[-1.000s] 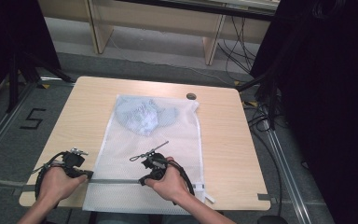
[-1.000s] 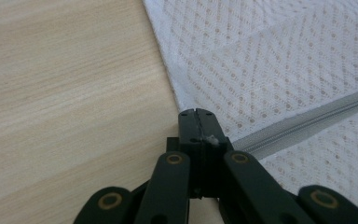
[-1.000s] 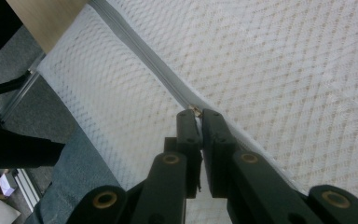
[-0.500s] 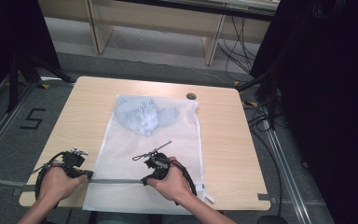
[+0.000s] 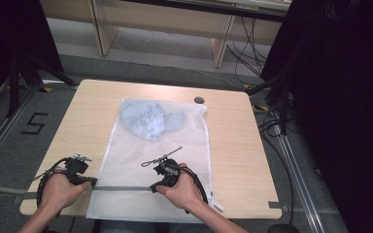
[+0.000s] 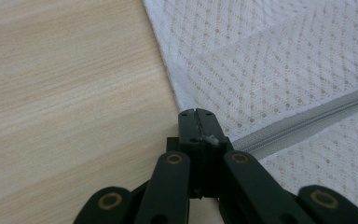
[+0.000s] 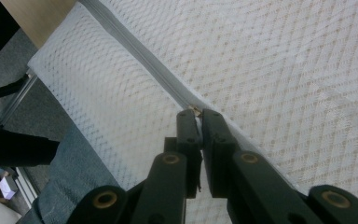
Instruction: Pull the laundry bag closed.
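Two earlier looks from the high view match the present one almost entirely: the left gripper (image 5: 91, 181) sits at the same spot by the near left edge of the mesh bag (image 5: 155, 160), and the right gripper (image 5: 154, 187) has crept only slightly along the grey zipper (image 5: 124, 188), with the bag lying as flat as before on the wooden table (image 5: 233, 145). From the high view, the white mesh bag runs lengthwise down the middle of the table, its near end hanging a little over the front edge, and a pale blue garment (image 5: 148, 121) shows through the netting at the far end (bunched, not folded). In the left gripper view, the left gripper (image 6: 196, 112) has its jaws clenched on the bag's edge right where the zipper (image 6: 307, 119) tape begins, a scrap of white mesh caught between them, with bare table (image 6: 65, 84) beside it. In the right gripper view, the right gripper (image 7: 198, 111) pinches something small and brassy on the zipper (image 7: 135, 56) line, apparently the slider, with mesh bag (image 7: 284, 70) spread on both sides.
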{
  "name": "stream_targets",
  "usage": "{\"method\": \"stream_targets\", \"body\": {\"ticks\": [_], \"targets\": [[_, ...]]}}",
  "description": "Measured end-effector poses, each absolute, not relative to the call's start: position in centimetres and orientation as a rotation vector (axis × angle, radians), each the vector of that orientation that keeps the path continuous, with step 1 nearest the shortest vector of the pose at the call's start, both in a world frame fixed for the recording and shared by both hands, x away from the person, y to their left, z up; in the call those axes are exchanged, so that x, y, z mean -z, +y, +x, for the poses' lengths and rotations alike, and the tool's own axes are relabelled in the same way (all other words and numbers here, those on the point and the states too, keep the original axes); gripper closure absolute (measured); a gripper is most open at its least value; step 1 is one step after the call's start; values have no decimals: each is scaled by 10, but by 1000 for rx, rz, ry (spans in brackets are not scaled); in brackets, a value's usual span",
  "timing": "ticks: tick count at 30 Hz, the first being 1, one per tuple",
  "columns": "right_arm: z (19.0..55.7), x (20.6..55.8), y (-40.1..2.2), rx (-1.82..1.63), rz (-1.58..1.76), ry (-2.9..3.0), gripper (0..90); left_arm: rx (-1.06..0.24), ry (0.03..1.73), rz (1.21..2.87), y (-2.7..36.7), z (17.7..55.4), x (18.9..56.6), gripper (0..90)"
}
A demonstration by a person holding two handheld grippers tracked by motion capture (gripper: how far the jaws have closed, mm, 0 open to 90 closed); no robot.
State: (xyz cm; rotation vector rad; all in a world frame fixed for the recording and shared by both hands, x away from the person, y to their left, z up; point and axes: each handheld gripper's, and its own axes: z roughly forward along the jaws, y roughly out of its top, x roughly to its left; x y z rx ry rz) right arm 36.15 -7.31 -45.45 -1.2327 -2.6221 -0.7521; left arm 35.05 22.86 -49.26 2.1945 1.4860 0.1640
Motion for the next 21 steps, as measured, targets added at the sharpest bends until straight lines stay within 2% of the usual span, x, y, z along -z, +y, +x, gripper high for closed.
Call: {"method": "stream_targets", "body": {"ticks": [21], "targets": [[361,456,-83,742,-1246,-2611,871,-162,1487,2195,229,351,493,900]]}}
